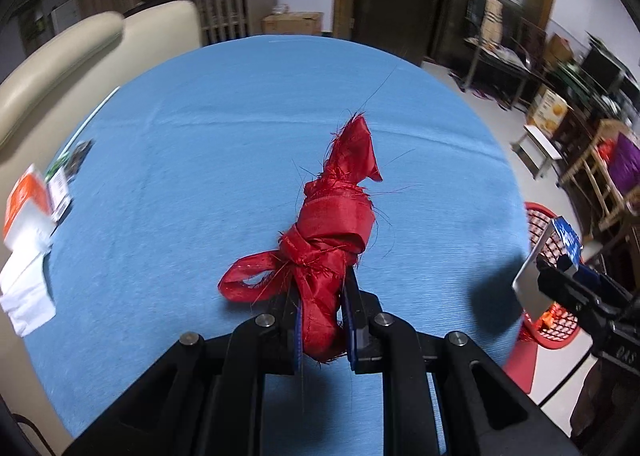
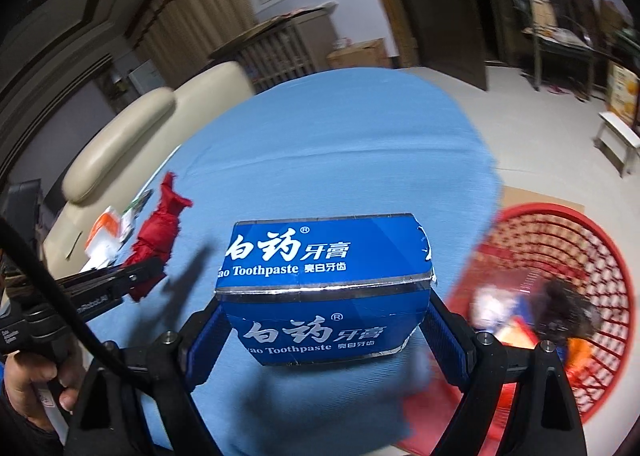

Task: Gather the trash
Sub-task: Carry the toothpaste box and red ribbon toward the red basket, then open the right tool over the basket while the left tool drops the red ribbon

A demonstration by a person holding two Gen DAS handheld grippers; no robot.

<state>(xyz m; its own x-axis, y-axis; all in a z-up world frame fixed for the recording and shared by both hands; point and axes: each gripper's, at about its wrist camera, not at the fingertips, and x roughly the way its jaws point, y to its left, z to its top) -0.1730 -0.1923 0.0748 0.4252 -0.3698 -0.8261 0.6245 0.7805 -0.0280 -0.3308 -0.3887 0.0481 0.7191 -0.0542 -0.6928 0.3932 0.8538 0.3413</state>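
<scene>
My left gripper (image 1: 324,320) is shut on a knotted red ribbon bundle (image 1: 332,223), held up over the blue-covered table (image 1: 200,159). The same red ribbon bundle (image 2: 158,228) and left gripper (image 2: 140,276) appear at the left of the right wrist view. My right gripper (image 2: 326,320) is shut across the width of a blue toothpaste box (image 2: 324,276), lifted above the table's right edge. In the left wrist view that toothpaste box (image 1: 548,260) shows at the far right with the right gripper (image 1: 568,276) on it. A red mesh basket (image 2: 560,288) stands on the floor just right of the table.
An orange-and-white packet (image 1: 28,207), white tissue (image 1: 24,292) and a small printed wrapper (image 1: 64,179) lie at the table's left edge. A cream sofa (image 1: 60,55) runs behind. The basket holds several scraps and a dark fuzzy object (image 2: 564,312). A hand (image 2: 24,380) grips the left tool.
</scene>
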